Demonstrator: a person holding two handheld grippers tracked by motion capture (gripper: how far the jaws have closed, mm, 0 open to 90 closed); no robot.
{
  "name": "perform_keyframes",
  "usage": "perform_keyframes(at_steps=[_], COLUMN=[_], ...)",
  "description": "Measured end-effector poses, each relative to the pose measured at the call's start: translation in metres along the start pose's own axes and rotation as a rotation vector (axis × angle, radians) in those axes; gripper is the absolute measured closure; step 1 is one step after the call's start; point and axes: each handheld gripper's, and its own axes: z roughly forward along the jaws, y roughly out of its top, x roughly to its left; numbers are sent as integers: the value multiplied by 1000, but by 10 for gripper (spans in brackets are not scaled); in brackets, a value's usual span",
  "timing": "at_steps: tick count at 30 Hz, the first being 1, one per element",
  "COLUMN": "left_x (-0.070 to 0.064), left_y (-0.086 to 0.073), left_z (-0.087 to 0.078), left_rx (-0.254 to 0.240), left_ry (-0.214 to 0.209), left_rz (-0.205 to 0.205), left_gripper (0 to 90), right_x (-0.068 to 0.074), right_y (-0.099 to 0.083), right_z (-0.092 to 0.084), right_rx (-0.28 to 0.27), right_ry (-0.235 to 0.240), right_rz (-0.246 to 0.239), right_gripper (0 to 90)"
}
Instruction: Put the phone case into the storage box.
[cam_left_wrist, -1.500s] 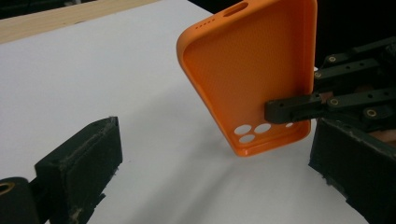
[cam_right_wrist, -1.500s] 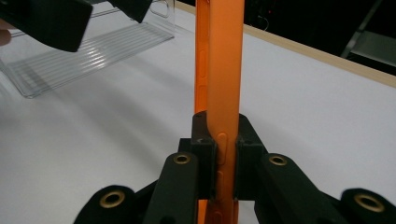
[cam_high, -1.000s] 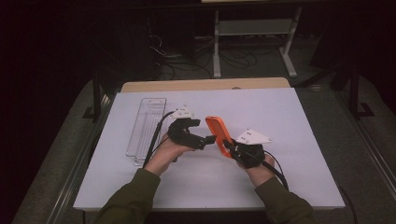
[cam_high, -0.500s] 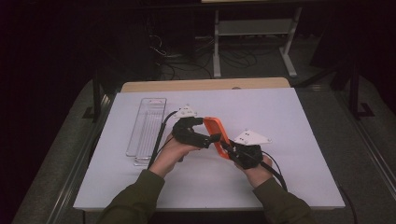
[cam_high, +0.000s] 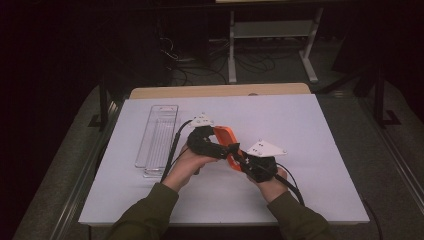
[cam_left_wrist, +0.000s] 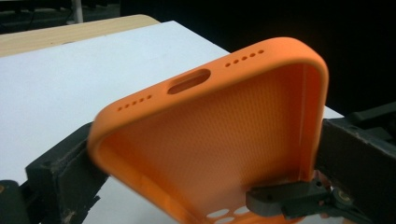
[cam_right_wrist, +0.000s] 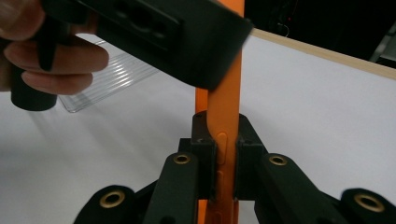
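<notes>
In the middle of the white table (cam_high: 310, 130), the orange phone case (cam_high: 226, 146) stands on its edge, up off the top. The right gripper (cam_right_wrist: 224, 161) is squeezed tight on the case's thin side wall. The left gripper (cam_left_wrist: 196, 186) has just been opening wide, and its jaws now sit on both sides of the case, though I cannot tell if they press it. To do this well, keep the right grip firm, then close the left jaws slowly and evenly. The clear plastic tray (cam_high: 157, 137) waits at about nine o'clock from the case.
</notes>
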Motion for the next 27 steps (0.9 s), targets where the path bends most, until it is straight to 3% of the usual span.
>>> perform_keyframes(at_steps=[11, 16, 19, 27], left_x=[1, -1, 1, 5], left_y=[0, 0, 0, 0], left_z=[1, 1, -1, -4], left_rx=[-7, -9, -15, -20], left_ry=[-15, 5, 21, -10], left_rz=[-21, -24, -17, -43], left_gripper=[0, 6, 65, 104], right_x=[4, 5, 7, 6], right_y=[-2, -2, -3, -3], right_z=[3, 4, 4, 5], right_rx=[4, 10, 18, 27], right_ry=[-7, -9, -8, -12], right_rz=[-24, -30, -13, -33], right_gripper=[800, 799, 799, 798])
